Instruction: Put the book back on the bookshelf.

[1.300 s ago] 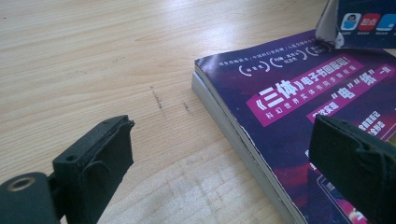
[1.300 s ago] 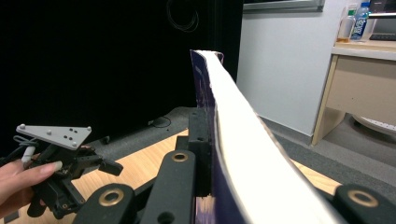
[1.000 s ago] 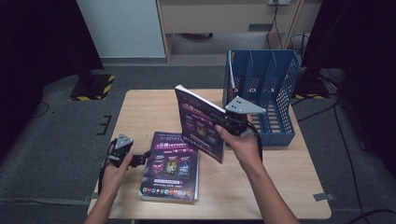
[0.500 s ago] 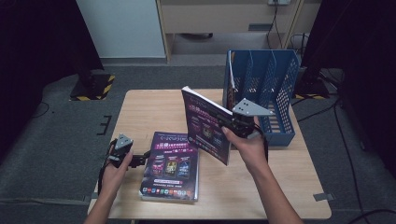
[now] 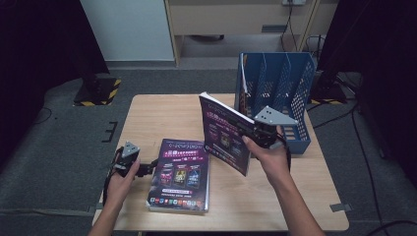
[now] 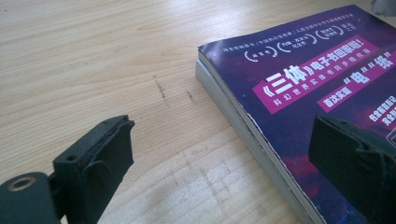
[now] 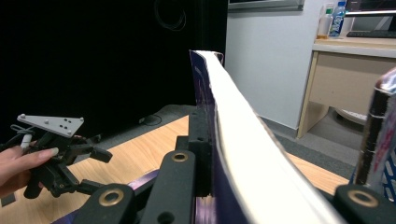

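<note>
Moved since earlier: right hand-held gripper [image 5: 246, 132] had carried the lifted book [image 5: 223, 132] a little toward the blue file rack [image 5: 275, 98]; the left one had kept its place.
Bench [image 5: 157, 113]: pale wood, with the rack standing at its far right corner.
File rack: upright slotted dividers, one thin volume already standing in its left slot; the lifted book was just beside it, not yet inside.
Stack of books [image 5: 181, 174]: lying flat near the front edge, purple cover up, pages toward the left hand.
Lifted book: held on edge above the bench, tilted, cover facing the person.
Handling: a thick paperback, fairly heavy for a pinch grip; soft covers looked glossy, so it might sag or slide. Best taken near the spine or mid-edge, with the whole block of pages between the pads.
Right hand-held gripper: nearly closed, clamped on the book's edge [image 7: 205, 140].
Left hand-held gripper [image 6: 224, 158]: jaws wide apart, holding nothing, low over the bench at the stack's corner [image 6: 261, 93].
</note>
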Motion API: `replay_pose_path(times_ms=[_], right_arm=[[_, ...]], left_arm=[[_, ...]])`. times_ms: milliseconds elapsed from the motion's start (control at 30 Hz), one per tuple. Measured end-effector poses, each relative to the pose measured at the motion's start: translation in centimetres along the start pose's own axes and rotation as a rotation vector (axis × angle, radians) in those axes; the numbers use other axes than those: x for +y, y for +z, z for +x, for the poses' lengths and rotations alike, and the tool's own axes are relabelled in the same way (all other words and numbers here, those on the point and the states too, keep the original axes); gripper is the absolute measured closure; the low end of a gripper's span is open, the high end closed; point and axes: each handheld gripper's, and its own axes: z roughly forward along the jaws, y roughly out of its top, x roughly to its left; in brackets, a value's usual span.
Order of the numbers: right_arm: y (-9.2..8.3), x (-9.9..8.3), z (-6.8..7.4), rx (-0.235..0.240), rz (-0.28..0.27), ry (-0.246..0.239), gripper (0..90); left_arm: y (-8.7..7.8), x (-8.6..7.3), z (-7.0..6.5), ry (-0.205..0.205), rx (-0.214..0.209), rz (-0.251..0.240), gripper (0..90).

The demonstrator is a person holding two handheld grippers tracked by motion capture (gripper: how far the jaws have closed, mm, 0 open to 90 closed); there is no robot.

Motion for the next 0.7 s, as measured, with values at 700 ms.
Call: replay_pose_path(times_ms=[700], right_arm=[[-3.6, -0.8, -0.9, -0.019, -0.004, 0.004, 82.6]], left_arm=[[-0.6, -1.2, 2.9, -0.102, 0.059, 0.015, 5.9]])
